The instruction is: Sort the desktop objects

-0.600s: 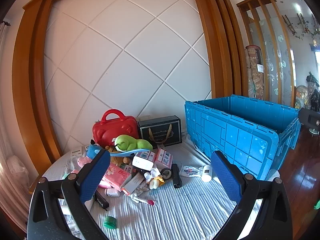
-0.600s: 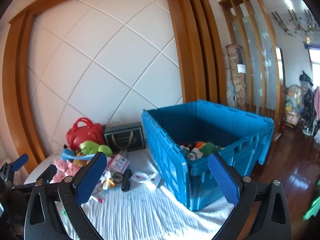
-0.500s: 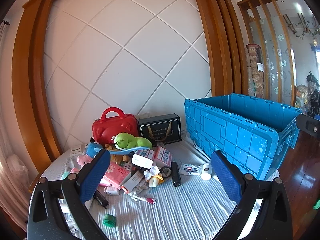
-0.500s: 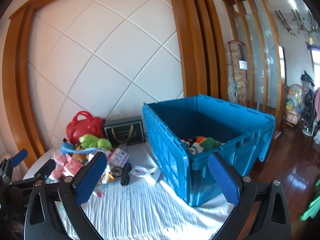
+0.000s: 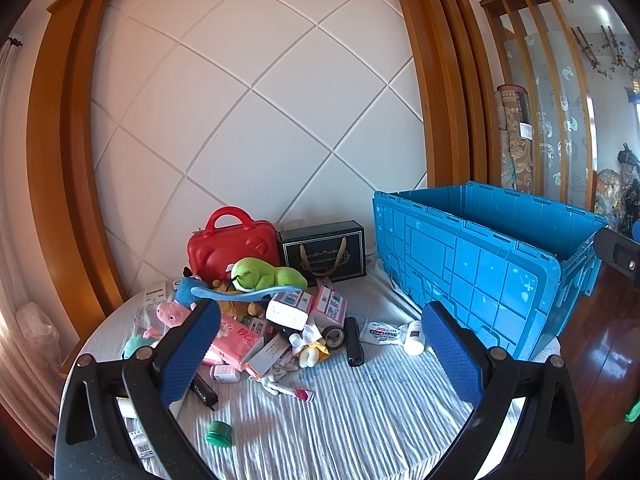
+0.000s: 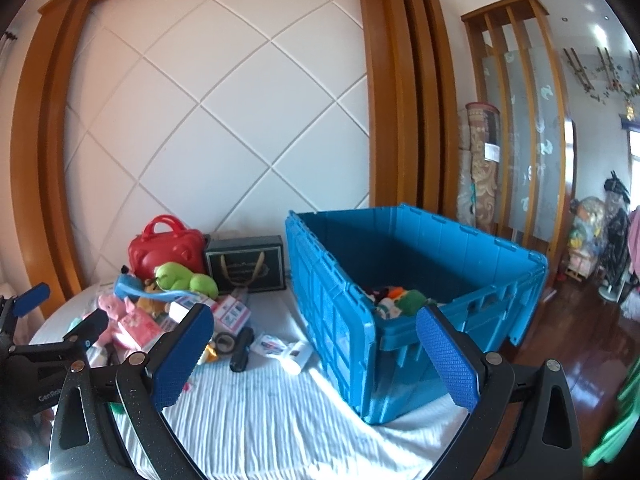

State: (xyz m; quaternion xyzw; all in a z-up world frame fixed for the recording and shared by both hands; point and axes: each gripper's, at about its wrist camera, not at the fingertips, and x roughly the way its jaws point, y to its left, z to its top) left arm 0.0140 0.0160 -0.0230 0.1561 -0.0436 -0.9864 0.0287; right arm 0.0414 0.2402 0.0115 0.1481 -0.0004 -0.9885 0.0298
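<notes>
Left tool [image 5: 320, 354], right tool [image 6: 314, 354]: jaws spread wide, empty, tilted slightly down.

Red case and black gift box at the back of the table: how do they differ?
The red case is glossy, rounded, with a rigid arched handle on top; the black gift box is square-edged, with gold ribbon handles hanging down its front. The green plush overlaps the case, not the box. Both stand upright by the wall.
</notes>
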